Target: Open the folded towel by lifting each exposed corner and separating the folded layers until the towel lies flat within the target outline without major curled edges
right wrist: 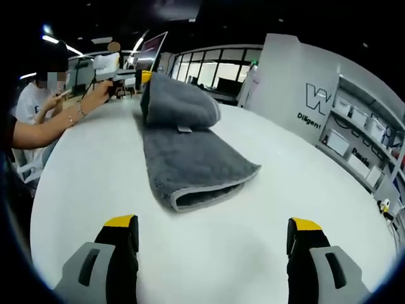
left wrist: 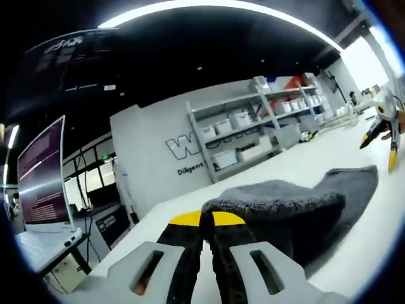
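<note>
Two grippers over one white round-edged tabletop. Grey terry towel lies on it, part folded: the far end is lifted into a hump, the near end flat with a doubled edge facing the right gripper.

Left gripper: yellow-tipped jaws pressed together, pinching the towel's raised edge. It also appears in the right gripper view, held by a person's hand at the towel's far end.

Right gripper: jaws spread wide, nothing between them, low over bare table just short of the towel's near edge. In the left gripper view it sits off to the far right.

Room: grey metal shelving with white bins against a white wall panel, dark ceiling, windows, lit monitor. Wall writing: large "W", partly blocked; below it "Diligent" in the right gripper view, rest unreadable.
</note>
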Action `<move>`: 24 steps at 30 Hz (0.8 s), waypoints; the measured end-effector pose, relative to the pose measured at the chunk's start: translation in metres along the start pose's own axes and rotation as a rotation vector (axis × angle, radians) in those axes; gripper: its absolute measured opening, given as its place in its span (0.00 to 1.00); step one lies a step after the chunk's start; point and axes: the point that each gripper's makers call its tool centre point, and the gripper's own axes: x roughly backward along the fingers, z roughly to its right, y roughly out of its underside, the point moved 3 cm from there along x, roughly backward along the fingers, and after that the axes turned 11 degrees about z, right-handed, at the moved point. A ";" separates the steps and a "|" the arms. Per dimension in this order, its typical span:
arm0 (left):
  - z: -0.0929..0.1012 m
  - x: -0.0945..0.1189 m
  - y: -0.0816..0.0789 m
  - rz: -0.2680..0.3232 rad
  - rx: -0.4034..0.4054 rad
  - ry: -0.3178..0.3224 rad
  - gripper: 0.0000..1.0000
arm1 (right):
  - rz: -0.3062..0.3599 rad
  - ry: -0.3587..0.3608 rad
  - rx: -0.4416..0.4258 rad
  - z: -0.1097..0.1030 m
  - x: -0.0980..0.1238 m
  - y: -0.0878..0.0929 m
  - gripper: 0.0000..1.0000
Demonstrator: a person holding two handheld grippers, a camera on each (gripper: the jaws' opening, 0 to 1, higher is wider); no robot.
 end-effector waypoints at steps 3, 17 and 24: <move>-0.009 0.004 0.005 -0.016 -0.031 -0.015 0.03 | -0.006 0.002 0.001 0.000 0.000 0.001 0.99; -0.043 0.019 0.043 -0.142 -0.071 -0.066 0.03 | 0.033 -0.020 -0.022 0.001 -0.002 -0.005 0.99; -0.044 0.023 0.052 -0.198 -0.100 -0.057 0.03 | 0.034 -0.022 -0.021 0.001 -0.002 -0.005 0.99</move>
